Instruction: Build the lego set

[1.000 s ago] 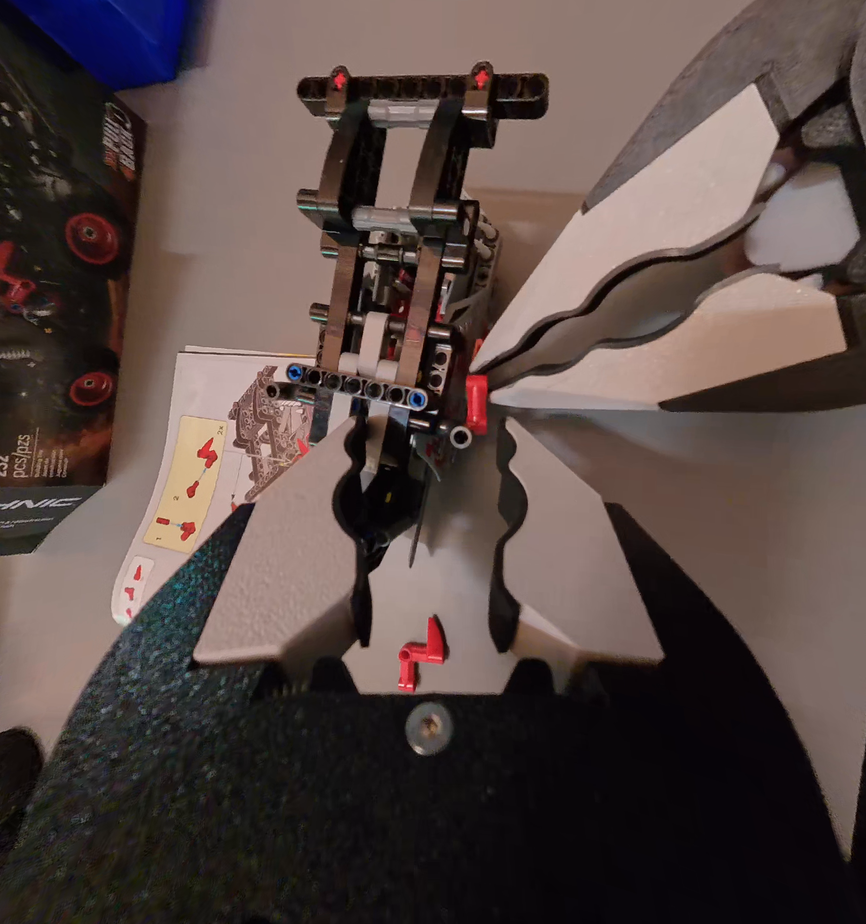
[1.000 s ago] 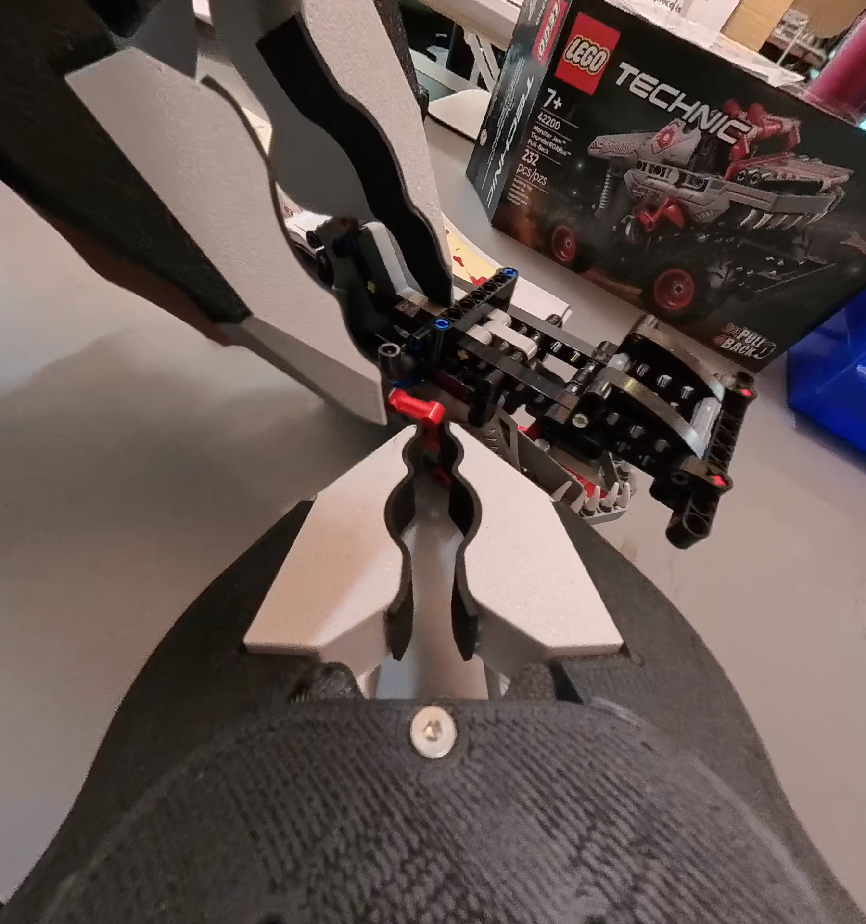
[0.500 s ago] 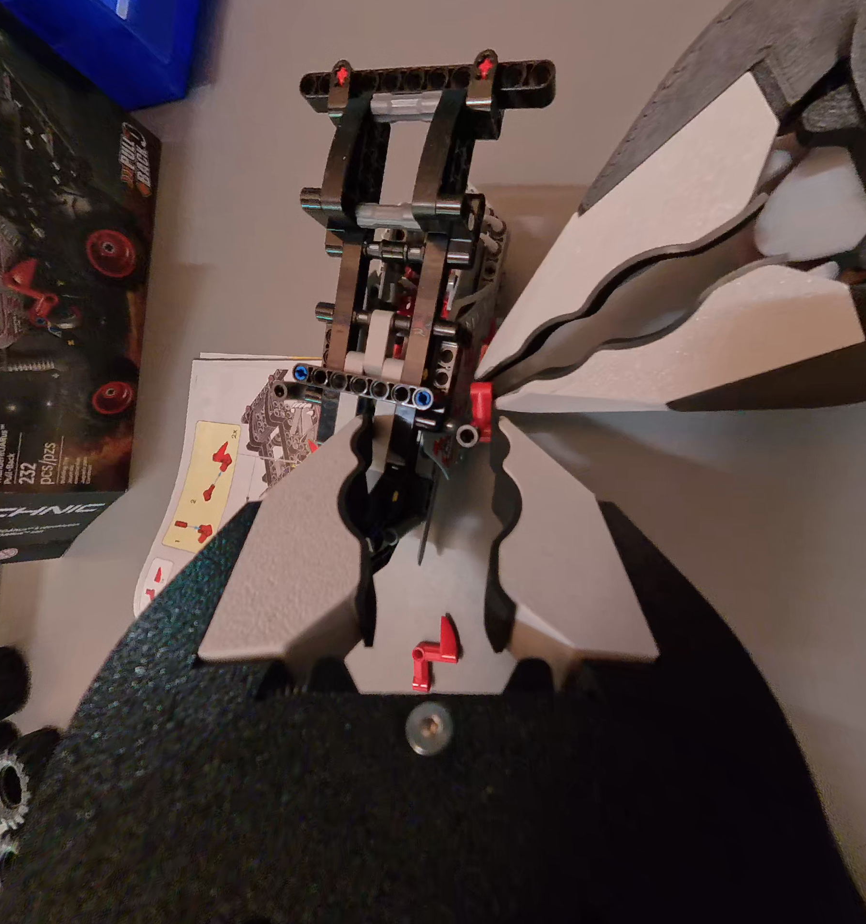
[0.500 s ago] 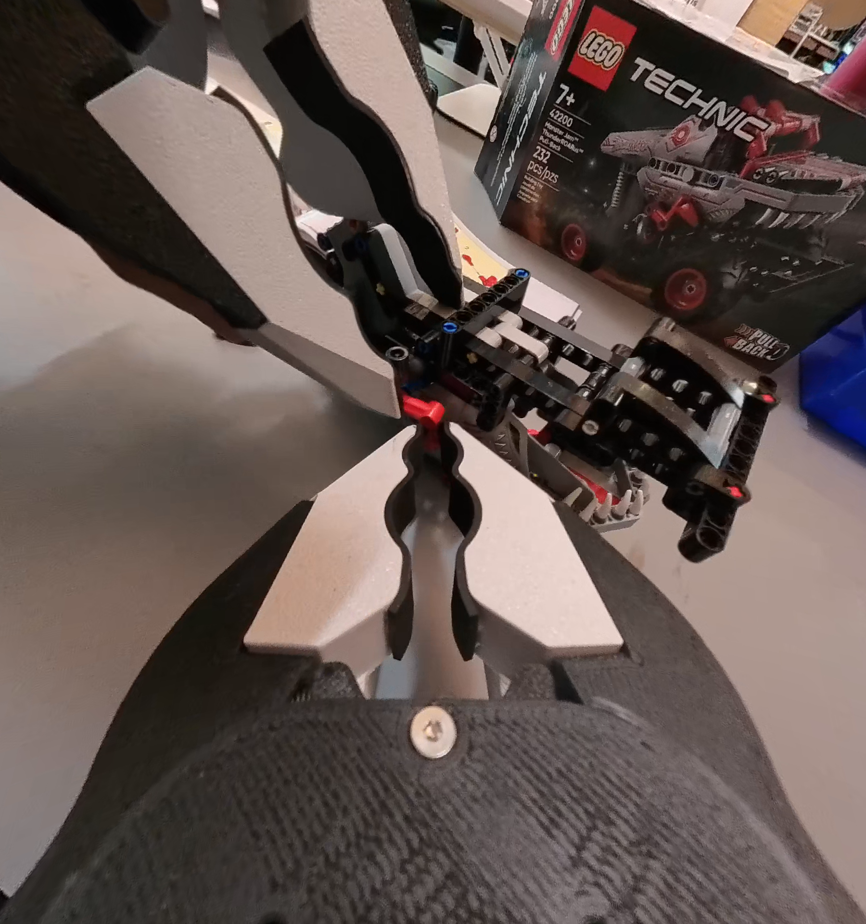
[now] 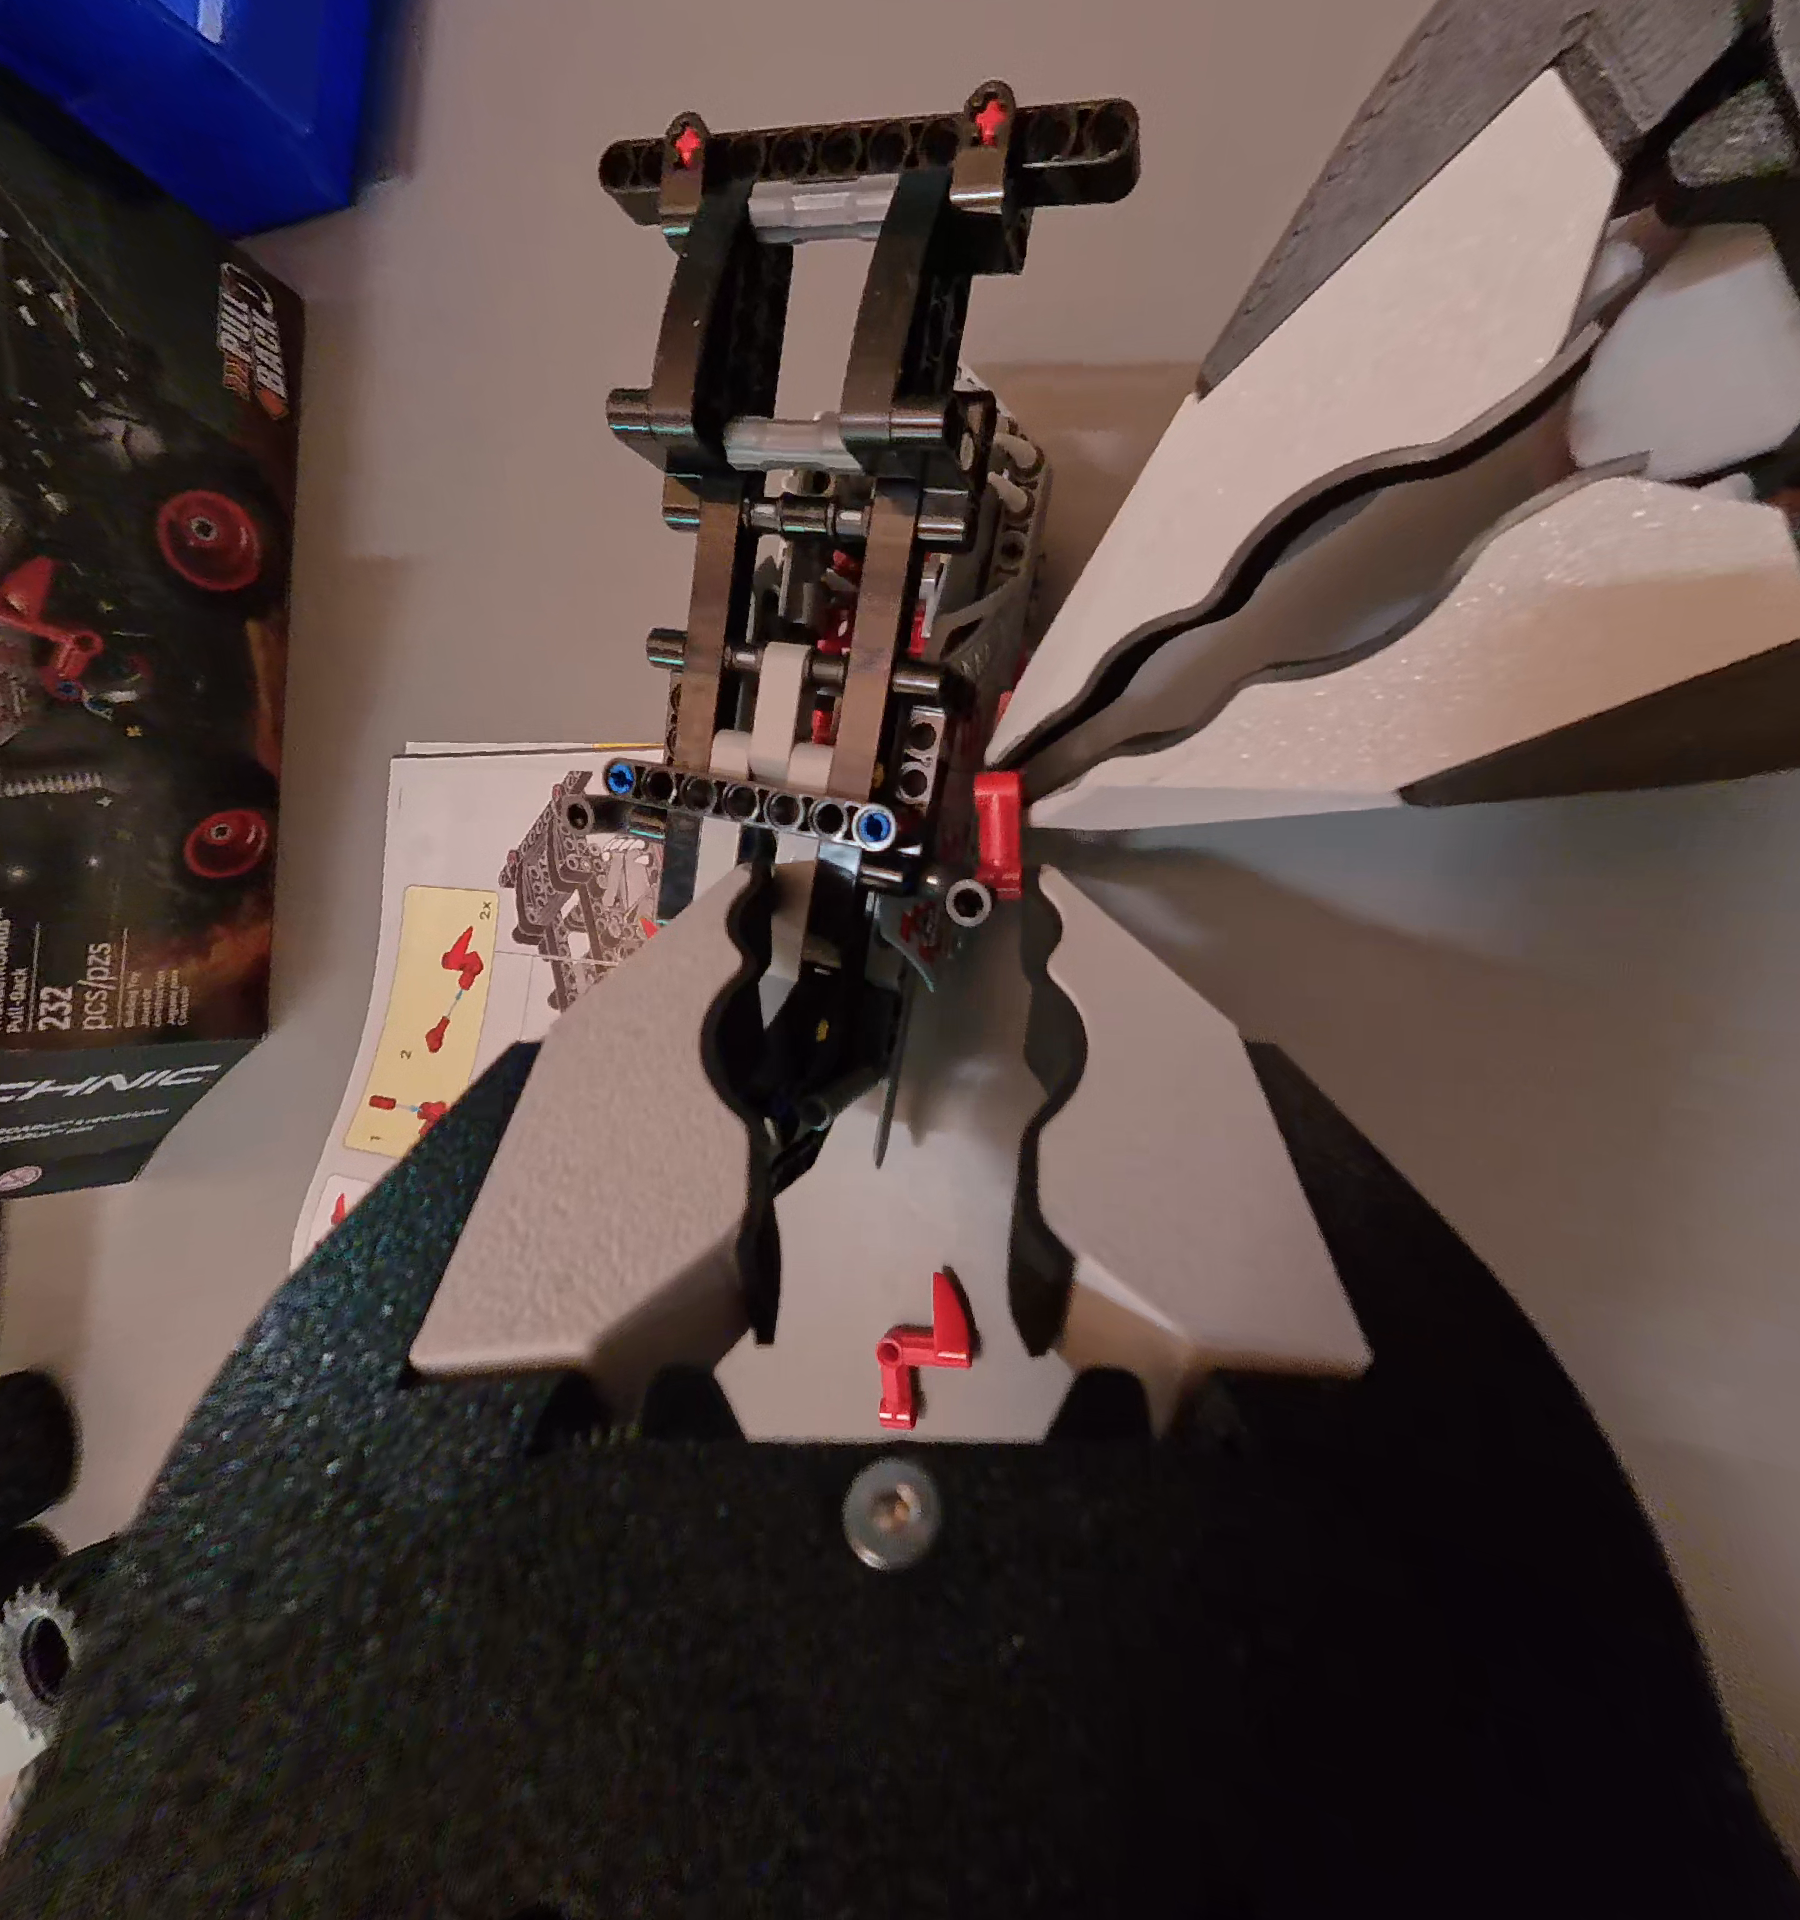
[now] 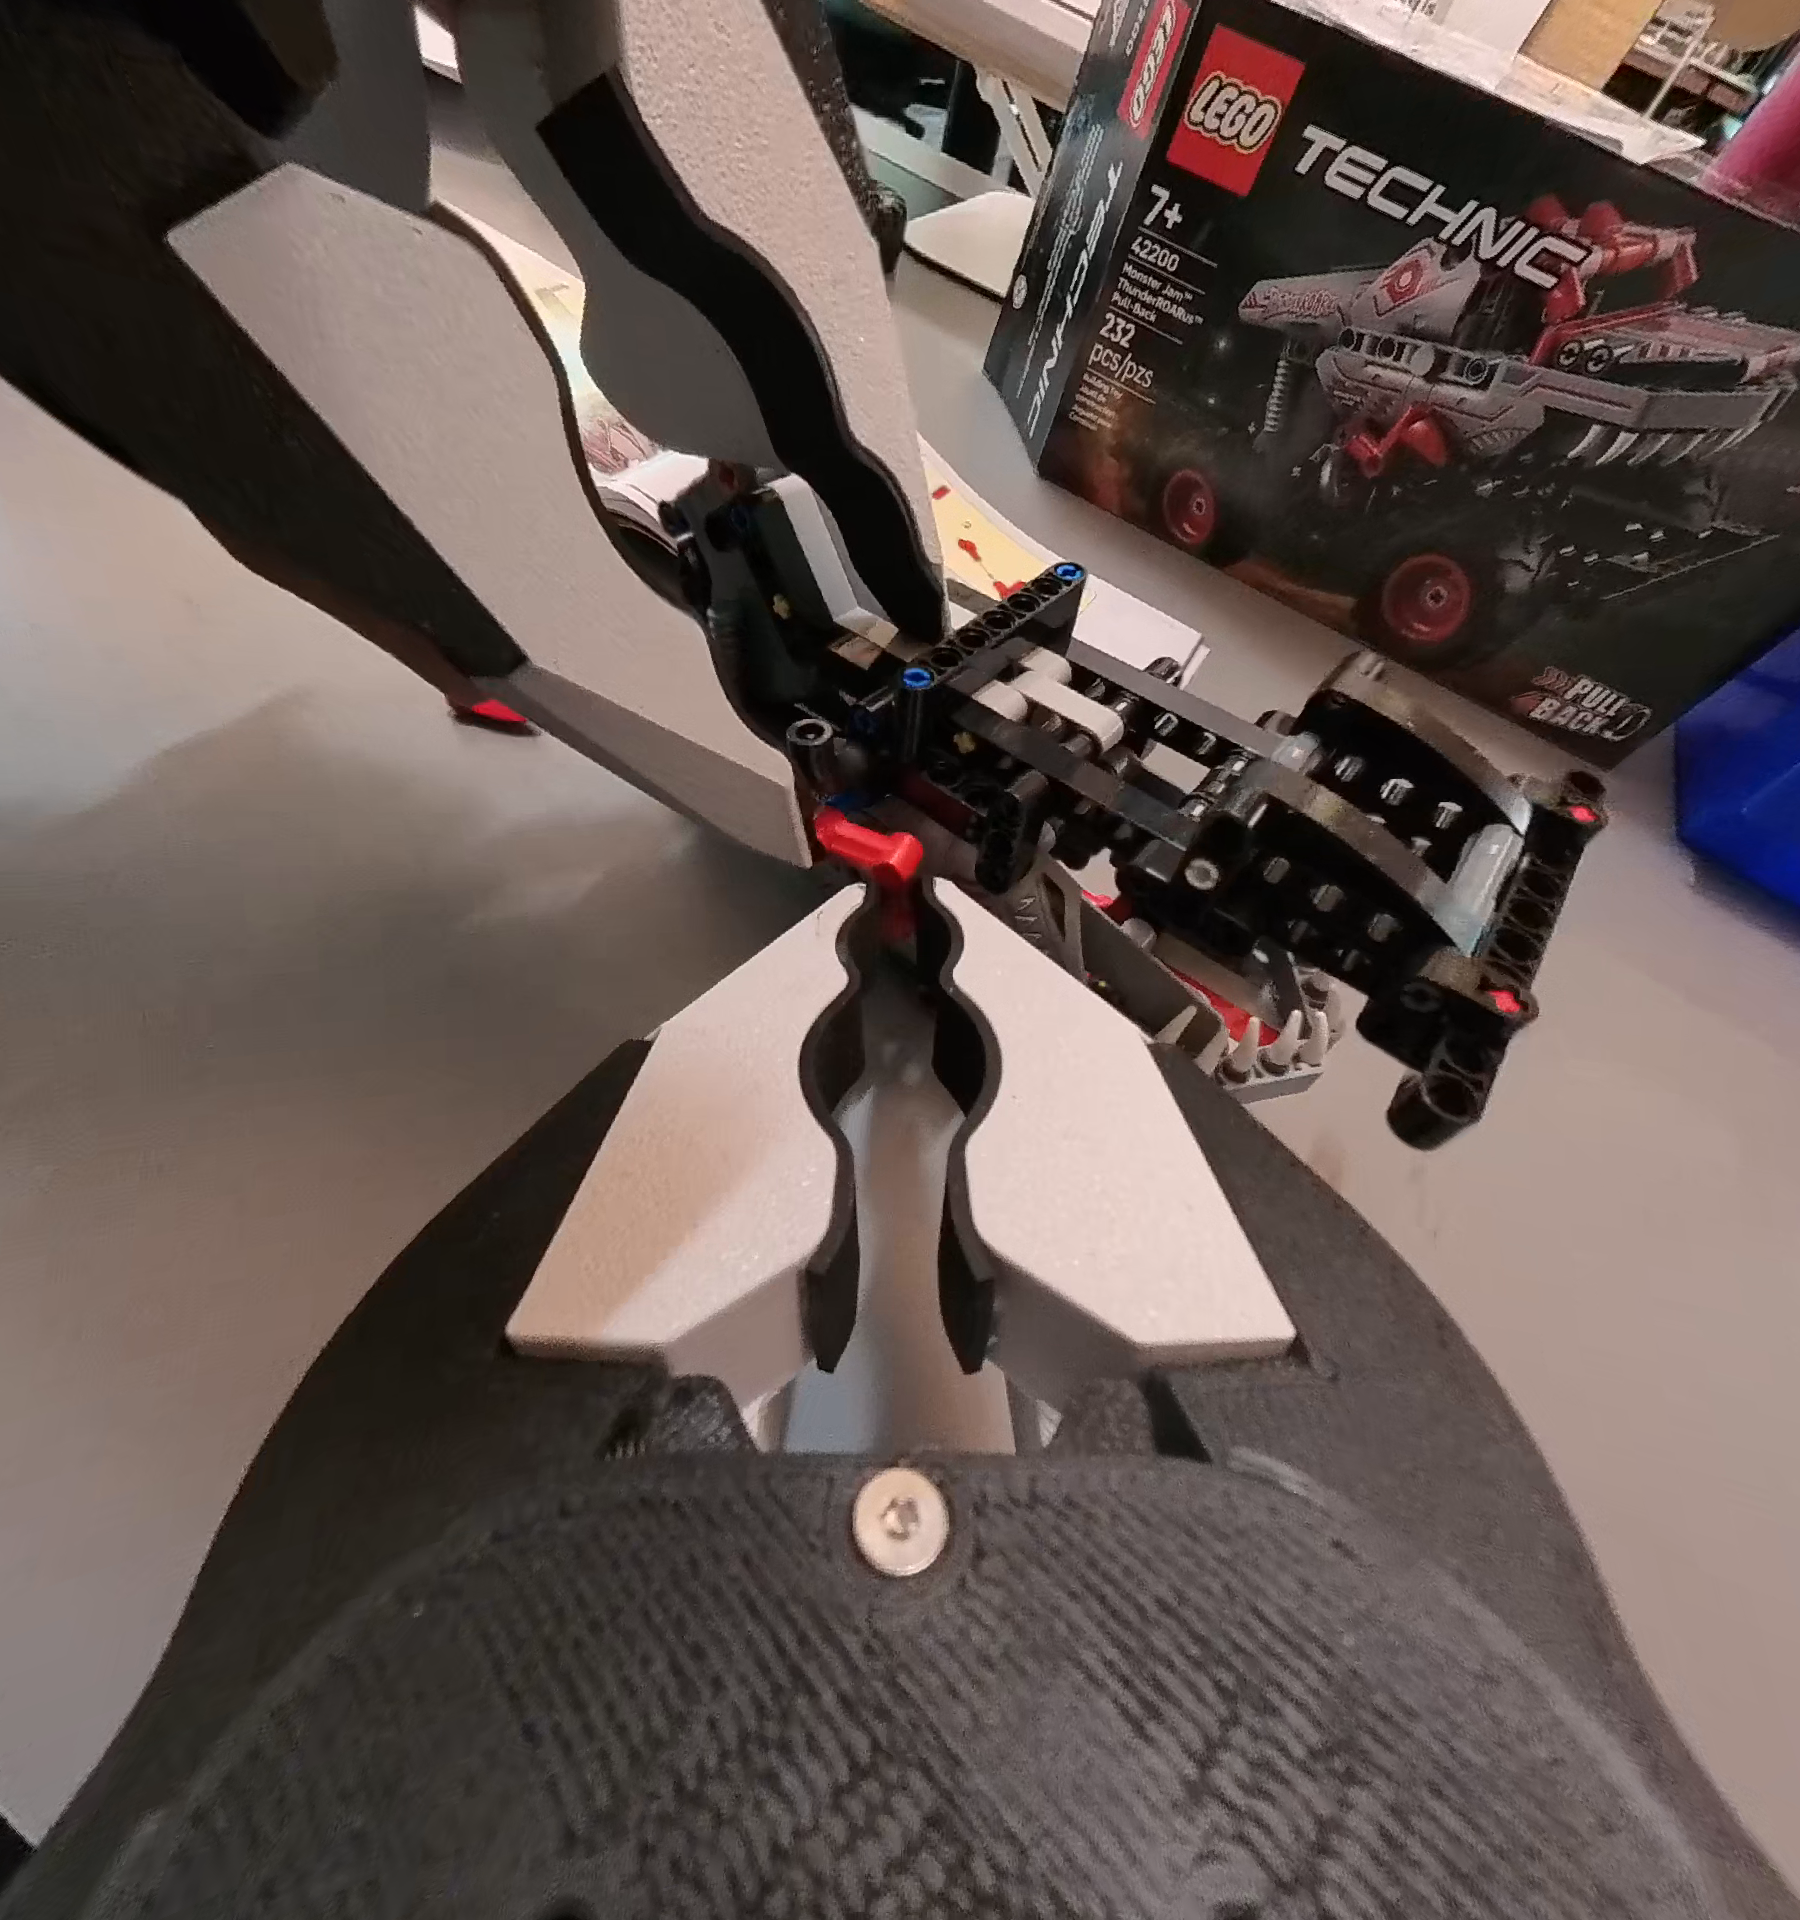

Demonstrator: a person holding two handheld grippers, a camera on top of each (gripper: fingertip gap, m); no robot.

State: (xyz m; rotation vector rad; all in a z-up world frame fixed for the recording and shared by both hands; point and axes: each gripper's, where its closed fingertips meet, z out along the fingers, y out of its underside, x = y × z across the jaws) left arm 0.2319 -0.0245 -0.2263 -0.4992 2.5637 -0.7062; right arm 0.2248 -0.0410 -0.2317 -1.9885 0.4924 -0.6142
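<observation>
The grey table (image 5: 1498, 1039) carries a dark set box (image 6: 1447, 343) beyond the right tongs (image 6: 891, 904), with a blue bin (image 6: 1769, 769) beside it. An instruction booklet (image 5: 460, 935) lies left of the left tongs (image 5: 885, 904). Black tyres (image 5: 2, 1538) sit far left. The left tongs pinch the near end of the black chassis (image 5: 813, 540), held off the table. The right tongs are pressed on a red connector (image 6: 870, 847) against the chassis's side. Another red connector (image 5: 922, 1351) lies below the left tongs.

black chassis (image 5: 823, 499), red connector (image 5: 998, 831), blue bin (image 6: 1774, 769)
</observation>
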